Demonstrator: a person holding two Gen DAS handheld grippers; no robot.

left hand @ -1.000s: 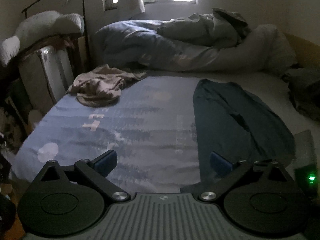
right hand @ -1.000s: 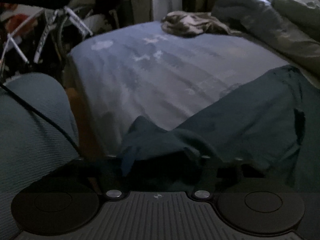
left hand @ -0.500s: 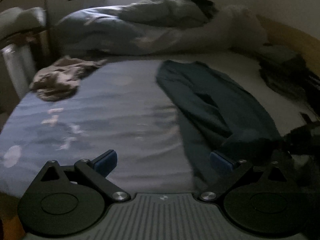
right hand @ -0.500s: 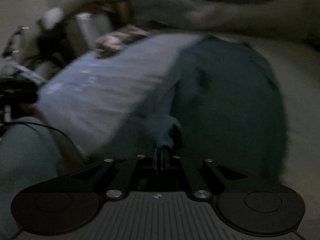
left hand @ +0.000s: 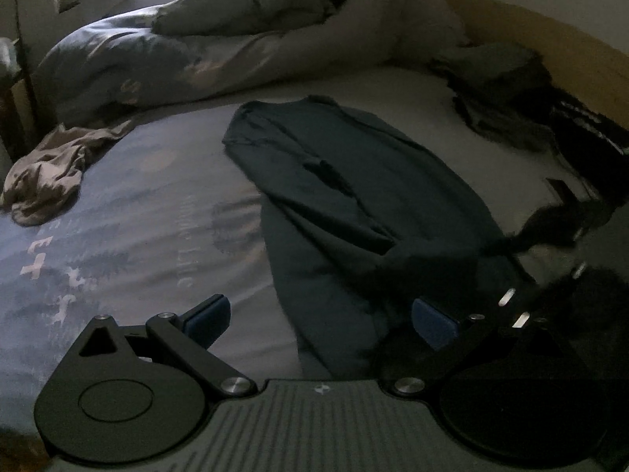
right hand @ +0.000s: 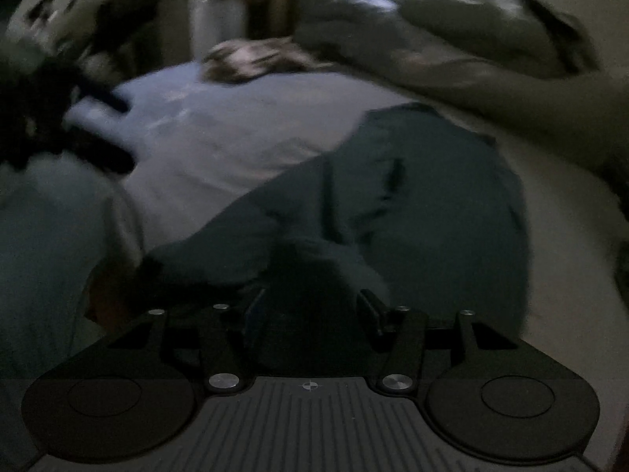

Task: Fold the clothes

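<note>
Lying lengthwise on the bed [left hand: 118,236], the dark shirt [left hand: 354,181] was partly folded, with one sleeve laid across its body; it looked light, soft and limp, best taken at a hem corner or seam edge. The left tongs [left hand: 318,316] stood wide open and empty over its near edge, while the right tongs [right hand: 310,306] had just been opening, the pads apart around a bunched fold of cloth and not pressing it. Dim light and blur hid the near hem, and the clothes pile [left hand: 530,90] beyond was indistinct.
</note>
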